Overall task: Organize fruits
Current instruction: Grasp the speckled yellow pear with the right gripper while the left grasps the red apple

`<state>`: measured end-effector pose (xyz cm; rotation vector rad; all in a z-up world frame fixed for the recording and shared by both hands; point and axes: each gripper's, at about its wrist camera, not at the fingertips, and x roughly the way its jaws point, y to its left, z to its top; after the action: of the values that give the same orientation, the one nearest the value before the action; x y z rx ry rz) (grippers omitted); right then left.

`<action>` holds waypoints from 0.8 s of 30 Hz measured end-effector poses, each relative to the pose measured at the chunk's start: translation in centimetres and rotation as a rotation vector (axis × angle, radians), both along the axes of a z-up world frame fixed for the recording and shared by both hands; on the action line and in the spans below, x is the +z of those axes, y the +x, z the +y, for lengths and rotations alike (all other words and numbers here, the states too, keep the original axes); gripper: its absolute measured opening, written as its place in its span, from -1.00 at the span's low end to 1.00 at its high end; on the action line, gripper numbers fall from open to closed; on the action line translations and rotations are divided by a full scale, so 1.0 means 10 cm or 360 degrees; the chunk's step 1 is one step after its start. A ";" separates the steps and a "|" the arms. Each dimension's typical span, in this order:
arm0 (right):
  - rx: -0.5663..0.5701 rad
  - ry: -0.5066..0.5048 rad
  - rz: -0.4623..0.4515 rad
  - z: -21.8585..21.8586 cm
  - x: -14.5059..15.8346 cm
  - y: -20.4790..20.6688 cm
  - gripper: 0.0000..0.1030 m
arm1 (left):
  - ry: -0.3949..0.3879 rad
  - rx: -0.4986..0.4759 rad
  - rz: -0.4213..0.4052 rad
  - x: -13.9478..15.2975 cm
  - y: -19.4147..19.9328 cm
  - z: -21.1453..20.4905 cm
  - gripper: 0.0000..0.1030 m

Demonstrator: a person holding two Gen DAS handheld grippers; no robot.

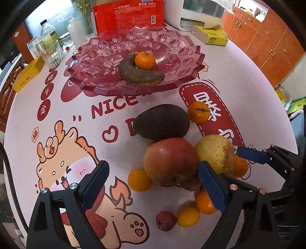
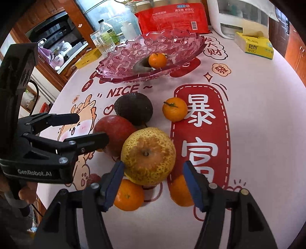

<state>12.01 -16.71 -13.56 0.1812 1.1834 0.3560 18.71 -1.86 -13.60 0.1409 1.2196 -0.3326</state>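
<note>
Nearest the right claw (image 2: 153,183), a yellow speckled pear (image 2: 148,156) sits between its spread blue pads, not yet gripped; 1 pad looks to be just at the pear's skin. 2 mandarins lie under and beside that claw, 1 to the left (image 2: 128,195) and 1 to the right (image 2: 178,191). Against the pear rests a red apple (image 1: 170,160), and behind the apple a dark avocado (image 1: 162,121) with another mandarin (image 1: 198,112) just beside it. Spread wide too, the left claw (image 1: 153,183) hangs over the apple side of the pile, gripping nothing; small yellow-orange fruits (image 1: 138,180) and a reddish lychee-like fruit (image 1: 166,220) lie below it.

By my judgement the work is barely begun: only a blackened banana (image 1: 137,74) and 1 mandarin (image 1: 144,61) are in the pink glass fruit tray (image 1: 99,57), while about 10 fruits remain on the printed surface (image 1: 67,118).

Fruits touch each other, so lifting the pear may roll its neighbours. Beyond the tray stand a red packet (image 1: 130,15), bottles (image 1: 47,34), a yellow tissue box (image 1: 210,35) and a white appliance (image 1: 193,15), well apart from the pile.
</note>
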 end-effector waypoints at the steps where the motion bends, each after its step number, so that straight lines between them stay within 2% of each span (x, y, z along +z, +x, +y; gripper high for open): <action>1: 0.0000 0.0004 0.0001 0.02 -0.01 0.01 0.28 | -0.0006 -0.0002 0.0006 -0.01 0.01 0.01 0.81; 12: 0.0017 -0.0024 0.0001 0.16 -0.14 0.14 0.36 | -0.0080 -0.0014 0.0065 -0.09 0.09 0.06 0.81; 20: 0.0041 0.0020 0.0057 0.16 -0.23 0.19 0.34 | -0.0129 -0.0012 0.0112 -0.13 0.11 0.05 0.81; 24: 0.0016 -0.0063 0.0021 0.09 -0.21 0.16 0.34 | -0.0127 -0.0021 0.0128 -0.17 0.13 -0.01 0.78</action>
<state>13.65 -15.79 -15.62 0.1433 1.2038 0.3404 19.96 -2.00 -15.33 0.0673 1.2830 -0.4013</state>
